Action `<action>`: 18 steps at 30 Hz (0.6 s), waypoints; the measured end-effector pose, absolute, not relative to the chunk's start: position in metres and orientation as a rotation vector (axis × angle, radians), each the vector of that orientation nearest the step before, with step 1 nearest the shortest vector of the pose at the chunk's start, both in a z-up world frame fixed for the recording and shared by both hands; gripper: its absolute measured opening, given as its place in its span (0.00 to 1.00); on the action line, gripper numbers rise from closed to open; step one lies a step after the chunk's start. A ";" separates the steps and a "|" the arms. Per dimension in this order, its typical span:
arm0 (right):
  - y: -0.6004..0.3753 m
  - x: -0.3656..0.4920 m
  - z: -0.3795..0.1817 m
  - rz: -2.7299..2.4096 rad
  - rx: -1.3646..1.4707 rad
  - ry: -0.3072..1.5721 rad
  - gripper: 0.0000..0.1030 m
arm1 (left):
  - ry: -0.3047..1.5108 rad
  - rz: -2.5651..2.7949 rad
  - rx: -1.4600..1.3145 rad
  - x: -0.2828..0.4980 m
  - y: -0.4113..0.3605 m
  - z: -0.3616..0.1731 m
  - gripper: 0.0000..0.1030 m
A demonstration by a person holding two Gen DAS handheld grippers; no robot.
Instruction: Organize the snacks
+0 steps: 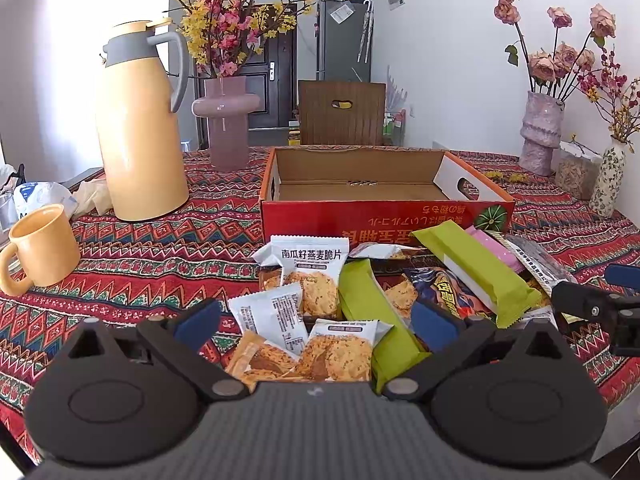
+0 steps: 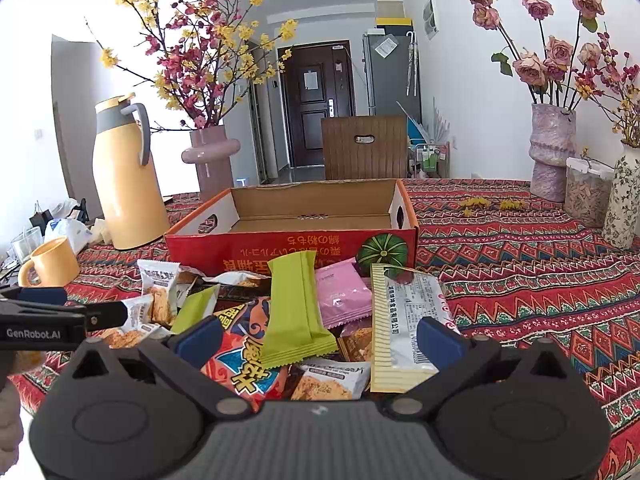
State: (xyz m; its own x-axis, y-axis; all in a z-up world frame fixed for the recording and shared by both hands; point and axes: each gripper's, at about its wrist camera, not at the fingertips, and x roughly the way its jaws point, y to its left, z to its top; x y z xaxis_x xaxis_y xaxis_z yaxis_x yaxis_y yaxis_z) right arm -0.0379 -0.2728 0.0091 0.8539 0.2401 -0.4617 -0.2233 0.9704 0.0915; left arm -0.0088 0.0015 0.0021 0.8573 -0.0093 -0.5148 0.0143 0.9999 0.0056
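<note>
A pile of snack packets lies on the patterned cloth in front of an empty red cardboard box (image 1: 384, 212) (image 2: 292, 246). My left gripper (image 1: 316, 320) stands open over white oat-crisp packets (image 1: 308, 276) and a green bar (image 1: 368, 304). Wide apart too are the jaws of my right gripper (image 2: 320, 340), above a green bar (image 2: 294, 308), an orange-blue chip bag (image 2: 248, 356) and a yellow-striped white packet (image 2: 400, 320). A pink packet (image 2: 344, 296) lies behind them. Nothing is held by either gripper.
A yellow thermos jug (image 1: 138, 124) and yellow mug (image 1: 42, 248) stand at the left. Pink vase (image 1: 226, 120) with blossoms sits behind the box. Rose vase (image 1: 540, 132), floral vase (image 1: 608, 180) and a clear food jar (image 2: 588, 190) stand at the right. A wooden chair (image 2: 364, 146) is beyond the table.
</note>
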 end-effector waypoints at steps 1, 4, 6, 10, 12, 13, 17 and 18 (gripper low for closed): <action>-0.273 -0.038 0.009 0.244 0.035 0.490 1.00 | 0.541 -0.013 0.009 -0.009 0.002 0.002 1.00; -0.273 -0.038 0.009 0.243 0.035 0.490 1.00 | 0.540 -0.013 0.009 -0.009 0.002 0.002 1.00; -0.272 -0.037 0.009 0.243 0.035 0.491 1.00 | 0.541 -0.013 0.009 -0.009 0.002 0.002 1.00; -0.273 -0.037 0.009 0.243 0.035 0.491 1.00 | 0.541 -0.013 0.009 -0.009 0.002 0.002 1.00; -0.273 -0.037 0.008 0.243 0.035 0.492 1.00 | 0.541 -0.013 0.008 -0.009 0.002 0.002 1.00; -0.273 -0.037 0.008 0.243 0.035 0.492 1.00 | 0.541 -0.014 0.009 -0.009 0.002 0.002 1.00; -0.273 -0.037 0.008 0.243 0.035 0.492 1.00 | 0.541 -0.013 0.008 -0.009 0.002 0.002 1.00; -0.273 -0.037 0.008 0.243 0.034 0.493 1.00 | 0.541 -0.013 0.008 -0.009 0.002 0.002 1.00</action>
